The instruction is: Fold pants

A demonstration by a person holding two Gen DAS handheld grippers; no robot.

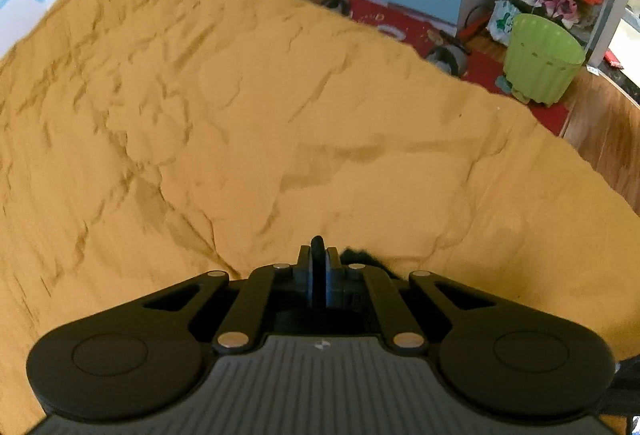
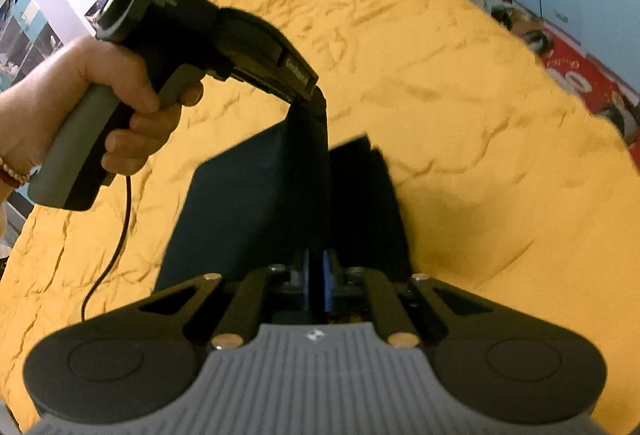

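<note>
Left tool (image 1: 319,259): jaws closed, pinching a dark fabric edge of the dark navy cloth pants (image 2: 256,203), as seen in both views. Right tool (image 2: 317,275): jaws closed together; dark fabric sits at the fingers, but whether it is pinched cannot be confirmed. The pants are lifted at one point by the left tool and drape down onto the wrinkled mustard-yellow bed cover (image 1: 240,107). The person's left hand (image 2: 100,91) grips the handle.
</note>
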